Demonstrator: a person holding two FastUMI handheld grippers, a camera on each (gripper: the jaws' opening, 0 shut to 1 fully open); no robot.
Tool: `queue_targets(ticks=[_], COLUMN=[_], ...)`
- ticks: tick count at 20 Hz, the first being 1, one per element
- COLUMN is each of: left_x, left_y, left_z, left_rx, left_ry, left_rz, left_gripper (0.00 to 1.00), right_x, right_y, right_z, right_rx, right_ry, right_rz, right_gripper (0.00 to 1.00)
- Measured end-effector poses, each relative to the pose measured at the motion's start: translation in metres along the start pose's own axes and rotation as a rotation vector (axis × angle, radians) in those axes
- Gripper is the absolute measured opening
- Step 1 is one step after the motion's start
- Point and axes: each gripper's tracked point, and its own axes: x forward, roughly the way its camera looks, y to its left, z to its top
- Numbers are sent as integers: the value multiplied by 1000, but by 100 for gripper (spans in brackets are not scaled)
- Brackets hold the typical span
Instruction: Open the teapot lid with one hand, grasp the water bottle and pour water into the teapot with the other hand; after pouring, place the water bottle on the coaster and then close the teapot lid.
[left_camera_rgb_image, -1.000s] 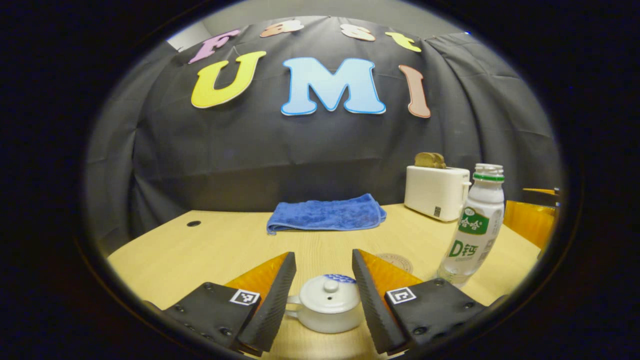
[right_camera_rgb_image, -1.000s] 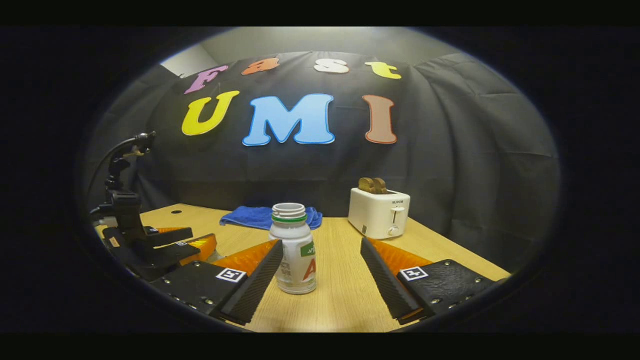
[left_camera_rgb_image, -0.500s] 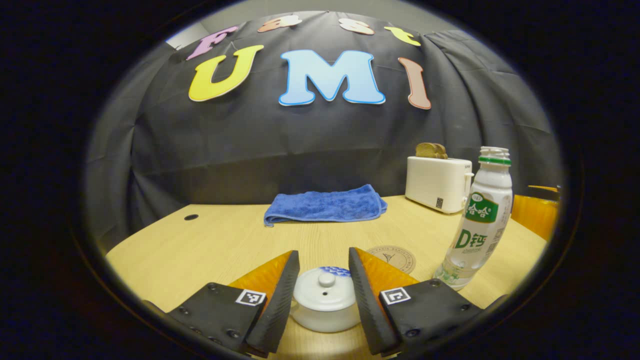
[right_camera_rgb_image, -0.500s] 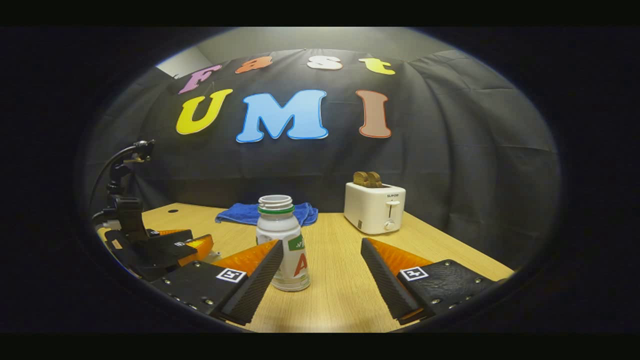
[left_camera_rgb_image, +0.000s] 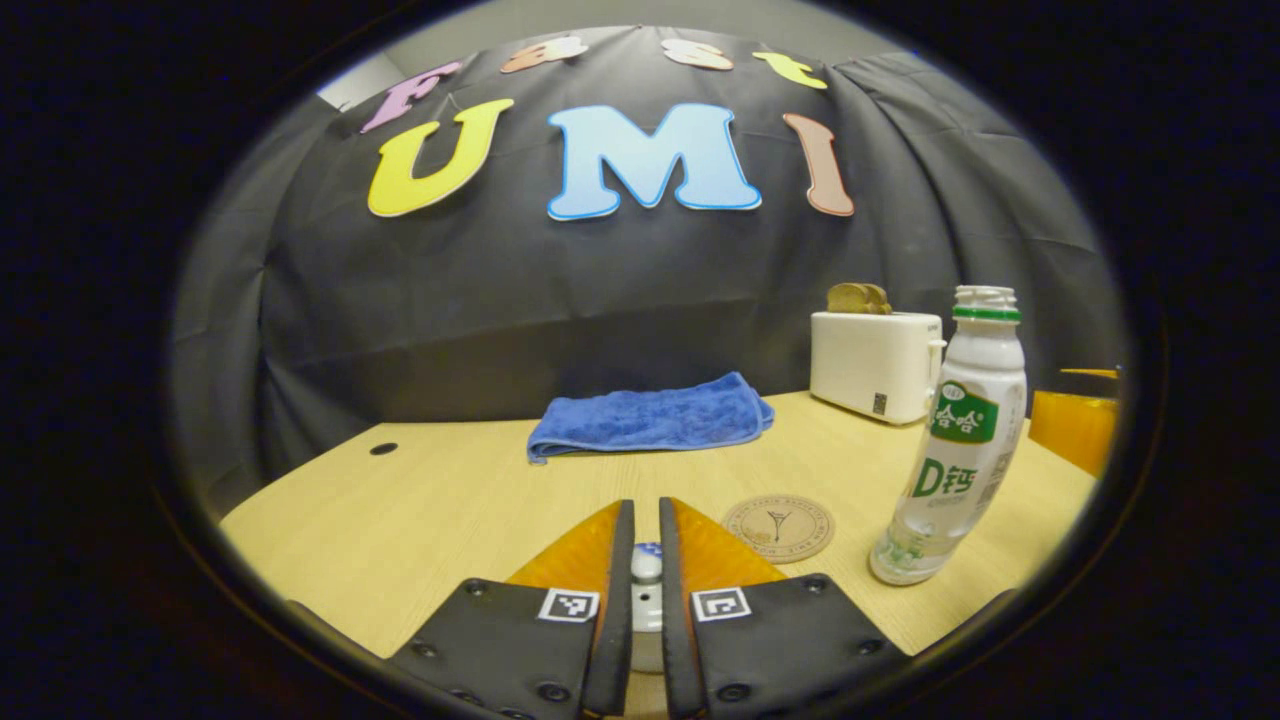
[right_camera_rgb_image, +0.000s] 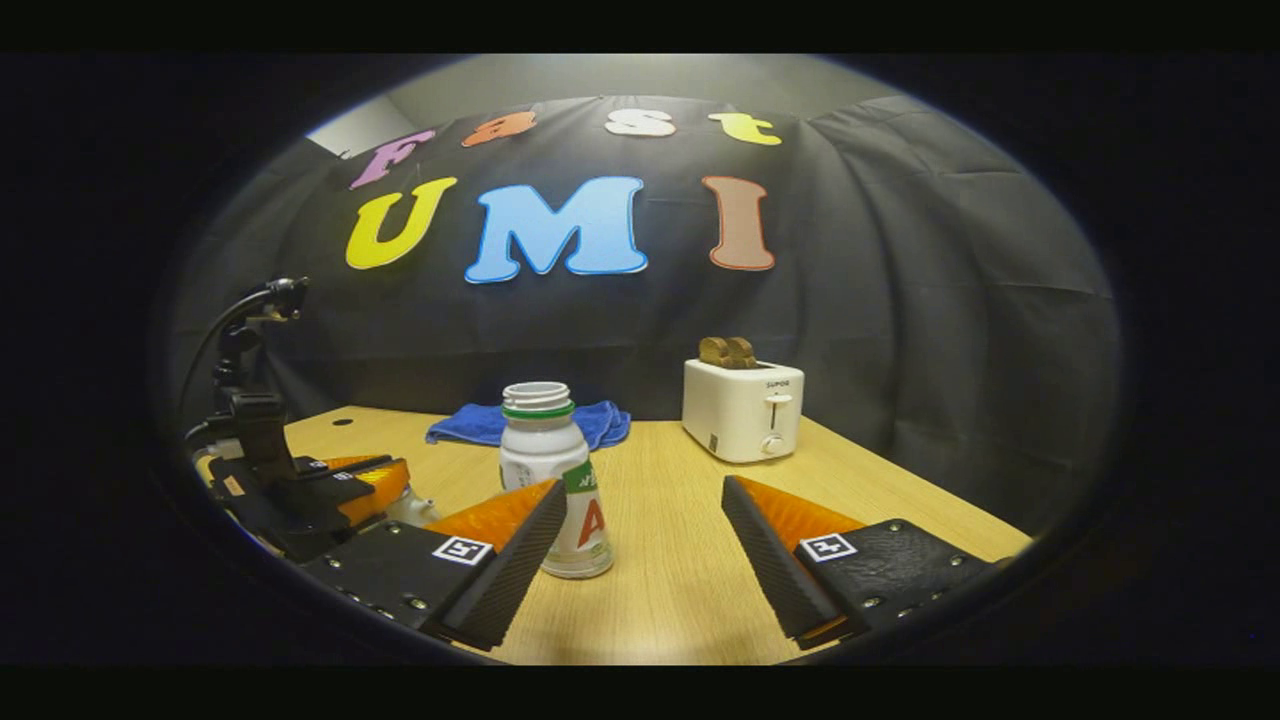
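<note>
1. Zero of the task's steps looked finished; lid-opening was just starting, by my read.
2. Left gripper (left_camera_rgb_image: 640, 590) was clenched onto the knob (left_camera_rgb_image: 646, 563) of the teapot lid (left_camera_rgb_image: 646, 610), fingers nearly together with the knob pinched between them, in the left gripper view at 6 o'clock. Contact on both sides looked likely but was partly hidden by the fingers.
3. Teapot (right_camera_rgb_image: 410, 508) sat on the bench (left_camera_rgb_image: 450, 500), mostly covered by the left gripper in its own view; in the right gripper view a pale bit of it peeked out at 8 o'clock under the left gripper (right_camera_rgb_image: 345, 480).
4. Lid appeared on the pot, not lifted; could not tell if it had cleared the rim.
5. Right gripper (right_camera_rgb_image: 645, 545) was released, fingers wide apart, grasping nothing.
6. Water bottle (right_camera_rgb_image: 555, 480) stood upright on the bench, cap off, beside the right gripper's left finger and partly behind its tip; not yet between the fingers squarely. Touching or not: could not tell.
7. In the left gripper view the water bottle (left_camera_rgb_image: 955, 440) stood at 3 o'clock, with the coaster (left_camera_rgb_image: 778, 527) bare on the bench between it and the left gripper.
8. Left to do, judged: lift lid, grasp bottle, pour, set bottle on coaster, close lid.
9. Blue towel (left_camera_rgb_image: 650, 420) and toaster (left_camera_rgb_image: 875, 365) sat at the far side, 12 to 2 o'clock, out of the way.
</note>
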Motion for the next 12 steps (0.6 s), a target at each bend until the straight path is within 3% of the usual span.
queue_targets(ticks=[5,10,12], left_x=[2,-7,-12], left_y=[1,6,11], left_z=[4,26,38], left_rx=[-26,-74,-70], left_ry=[-14,-51,-68], left_rz=[-18,-48,-48], left_gripper=[9,12,8], right_x=[-1,-1,-2], right_y=[0,-1,2], right_z=[-5,-8,-9], right_rx=[-1,-7,-11], right_ry=[10,18,23], right_rz=[1,-1,6], right_gripper=[96,96,96])
